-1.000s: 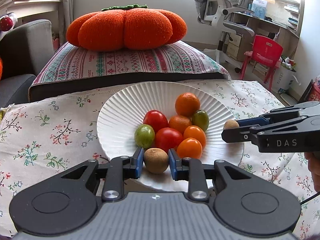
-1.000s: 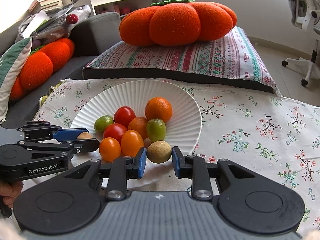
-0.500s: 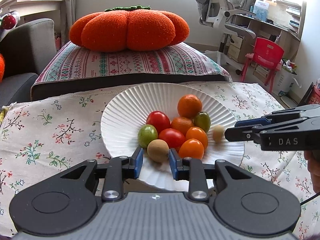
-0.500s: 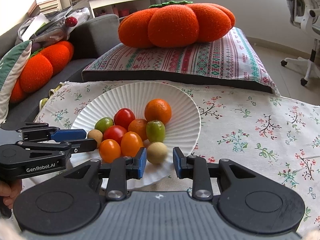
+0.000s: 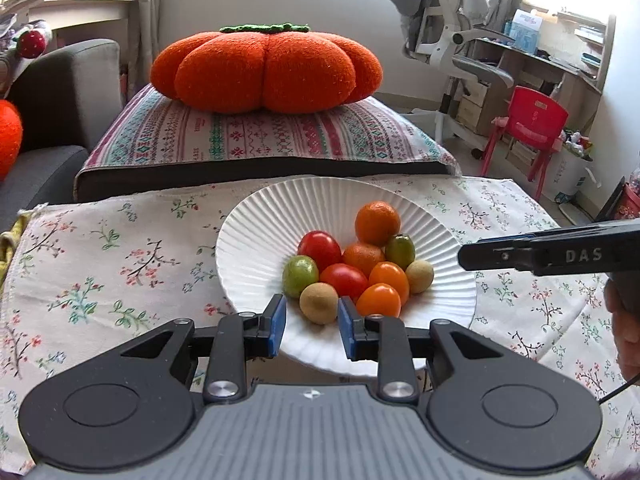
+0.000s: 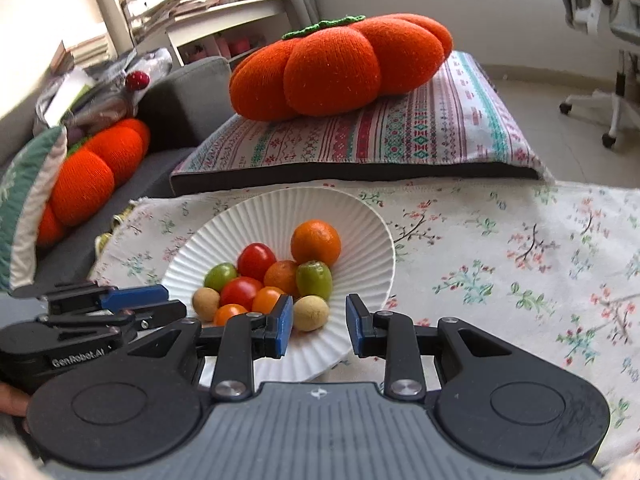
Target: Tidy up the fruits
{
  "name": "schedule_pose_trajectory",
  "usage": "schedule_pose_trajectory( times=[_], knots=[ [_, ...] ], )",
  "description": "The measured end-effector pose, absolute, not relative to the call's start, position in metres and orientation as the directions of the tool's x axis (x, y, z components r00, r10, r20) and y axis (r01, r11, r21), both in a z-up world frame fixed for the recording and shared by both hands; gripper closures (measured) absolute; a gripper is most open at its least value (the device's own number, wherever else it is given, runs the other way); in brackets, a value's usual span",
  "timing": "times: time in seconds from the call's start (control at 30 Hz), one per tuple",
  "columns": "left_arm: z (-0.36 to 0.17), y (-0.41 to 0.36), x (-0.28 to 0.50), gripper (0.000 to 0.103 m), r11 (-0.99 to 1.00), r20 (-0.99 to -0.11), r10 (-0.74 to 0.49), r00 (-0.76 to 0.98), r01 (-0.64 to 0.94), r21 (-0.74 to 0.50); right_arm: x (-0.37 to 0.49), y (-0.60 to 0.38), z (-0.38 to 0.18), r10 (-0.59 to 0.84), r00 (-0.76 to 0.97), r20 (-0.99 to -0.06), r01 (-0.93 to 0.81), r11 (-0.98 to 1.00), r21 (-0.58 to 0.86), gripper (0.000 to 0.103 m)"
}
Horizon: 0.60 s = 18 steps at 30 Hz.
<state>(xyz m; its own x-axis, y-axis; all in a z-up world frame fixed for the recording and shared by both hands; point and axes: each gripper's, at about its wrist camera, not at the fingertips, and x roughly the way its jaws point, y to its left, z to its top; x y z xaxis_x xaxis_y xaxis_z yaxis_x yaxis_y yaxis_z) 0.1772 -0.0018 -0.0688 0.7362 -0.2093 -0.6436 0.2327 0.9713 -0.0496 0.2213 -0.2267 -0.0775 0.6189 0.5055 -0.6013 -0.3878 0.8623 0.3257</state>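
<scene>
a: item: white ribbed plate [image 5: 248, 248] on the flowered cloth [image 5: 100, 248]; small red, orange, green and tan fruits [image 5: 352, 268] heaped so none rolls off.
b: left gripper [image 5: 312, 322] and right gripper [image 6: 318, 322]: jaws narrowly apart, holding nothing, a tan fruit lying loose ahead of each.
a: only the right view shows the second knitted pumpkin cushion [image 6: 92, 172].

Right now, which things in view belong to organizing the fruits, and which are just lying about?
Part of the job: white ribbed plate; fruit pile; left gripper; right gripper.

Lying about: pumpkin cushion; striped pillow; floral cloth; red chair; office chair.
</scene>
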Motion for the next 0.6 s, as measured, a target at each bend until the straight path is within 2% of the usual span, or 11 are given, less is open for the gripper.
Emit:
schedule_pose_trajectory(
  times=[0.17, 0.3, 0.37, 0.4, 0.43, 0.6],
  knots=[
    [-0.063, -0.002, 0.169, 0.092, 0.975, -0.652, -0.188, 0.734, 0.220, -0.033, 0.211, -0.231, -0.072, 0.533, 0.610, -0.586, -0.402, 0.846, 0.351, 0.076],
    [-0.056, 0.001, 0.160, 0.085, 0.980, -0.664, -0.176, 0.727, 0.191, -0.050, 0.201, -0.241, -0.063, 0.555, 0.614, -0.561, -0.406, 0.832, 0.379, 0.076],
    [-0.051, 0.000, 0.150, 0.075, 0.983, -0.656, -0.152, 0.740, 0.182, -0.023, 0.195, -0.245, -0.060, 0.566, 0.614, -0.551, -0.406, 0.824, 0.394, 0.076],
    [-0.048, -0.001, 0.145, 0.065, 0.985, -0.648, -0.130, 0.750, 0.170, -0.001, 0.192, -0.246, -0.058, 0.573, 0.612, -0.545, -0.412, 0.819, 0.398, 0.076],
    [-0.046, -0.002, 0.139, 0.058, 0.987, -0.643, -0.112, 0.758, 0.161, 0.017, 0.187, -0.246, -0.056, 0.576, 0.612, -0.542, -0.418, 0.817, 0.396, 0.075],
    [-0.034, -0.001, 0.113, 0.046, 0.992, -0.627, -0.093, 0.774, 0.126, 0.009, 0.164, -0.252, -0.046, 0.577, 0.612, -0.540, -0.416, 0.816, 0.401, 0.072]
  ],
)
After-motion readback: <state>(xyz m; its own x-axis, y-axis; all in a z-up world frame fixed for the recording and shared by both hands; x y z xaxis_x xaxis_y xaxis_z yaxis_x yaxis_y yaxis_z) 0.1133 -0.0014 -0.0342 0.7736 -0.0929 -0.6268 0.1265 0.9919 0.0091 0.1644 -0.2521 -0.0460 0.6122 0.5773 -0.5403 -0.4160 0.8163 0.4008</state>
